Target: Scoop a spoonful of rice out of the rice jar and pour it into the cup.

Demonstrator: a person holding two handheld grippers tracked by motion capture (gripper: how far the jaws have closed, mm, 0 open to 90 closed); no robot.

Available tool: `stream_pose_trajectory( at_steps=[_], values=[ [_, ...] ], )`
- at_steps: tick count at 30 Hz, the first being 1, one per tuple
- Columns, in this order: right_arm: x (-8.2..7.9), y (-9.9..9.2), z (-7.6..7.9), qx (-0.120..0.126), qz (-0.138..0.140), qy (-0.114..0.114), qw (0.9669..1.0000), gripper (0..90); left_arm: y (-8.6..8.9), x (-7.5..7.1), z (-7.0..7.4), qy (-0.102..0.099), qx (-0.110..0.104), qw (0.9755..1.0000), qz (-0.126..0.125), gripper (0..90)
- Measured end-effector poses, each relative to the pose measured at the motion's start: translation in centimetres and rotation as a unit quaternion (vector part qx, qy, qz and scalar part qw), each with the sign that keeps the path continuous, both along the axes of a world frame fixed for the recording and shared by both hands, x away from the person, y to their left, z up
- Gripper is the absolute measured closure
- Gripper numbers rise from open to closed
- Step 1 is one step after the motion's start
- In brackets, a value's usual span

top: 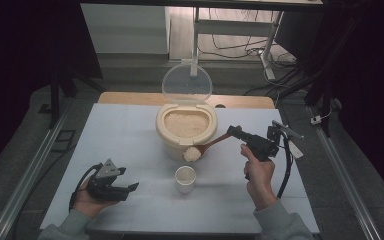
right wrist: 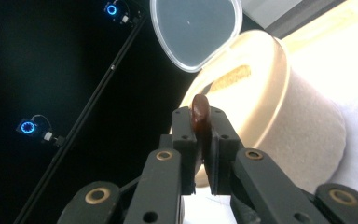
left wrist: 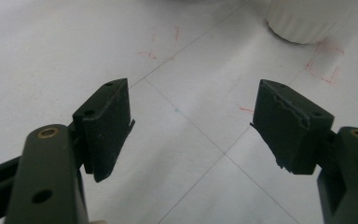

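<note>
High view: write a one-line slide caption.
Right gripper carries a wooden spoon heaped with rice from the open rice container above a white cup; left gripper rests open.

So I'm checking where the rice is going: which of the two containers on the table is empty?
The small white cup, nearest the person: its inside looks bare. The big cream bin behind it, lid up, is full of rice, and the loaded spoon hangs above the cup.

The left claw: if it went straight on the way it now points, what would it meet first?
Probably the small white cup. The open left claw aims low across the bare white table, and the cup stands ahead, slightly to the right of its line, so it could narrowly pass it.
</note>
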State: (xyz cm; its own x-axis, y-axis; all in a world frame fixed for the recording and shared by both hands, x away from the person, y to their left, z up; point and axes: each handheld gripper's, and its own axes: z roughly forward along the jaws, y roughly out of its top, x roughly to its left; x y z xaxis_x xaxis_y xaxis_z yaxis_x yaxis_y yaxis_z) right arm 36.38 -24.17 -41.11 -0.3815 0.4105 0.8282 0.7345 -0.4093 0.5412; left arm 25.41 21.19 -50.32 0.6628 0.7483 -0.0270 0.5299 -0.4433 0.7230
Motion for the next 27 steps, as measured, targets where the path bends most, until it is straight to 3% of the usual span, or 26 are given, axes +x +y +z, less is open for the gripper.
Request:
stream_pose_trajectory(
  at_steps=[12, 27],
  values=[
    [-0.3, -0.1, -2.4, -0.015, 0.004, 0.019, 0.9997, 83.4, -0.1, -0.1, 0.0, 0.001, -0.001, 1.0, -0.003, 26.3],
    [-0.4, 0.9, -3.1, -0.053, 0.009, 0.012, 0.9985, 83.3, -0.1, -0.1, 0.0, 0.002, -0.001, 1.0, -0.005, 26.3]
  ],
)
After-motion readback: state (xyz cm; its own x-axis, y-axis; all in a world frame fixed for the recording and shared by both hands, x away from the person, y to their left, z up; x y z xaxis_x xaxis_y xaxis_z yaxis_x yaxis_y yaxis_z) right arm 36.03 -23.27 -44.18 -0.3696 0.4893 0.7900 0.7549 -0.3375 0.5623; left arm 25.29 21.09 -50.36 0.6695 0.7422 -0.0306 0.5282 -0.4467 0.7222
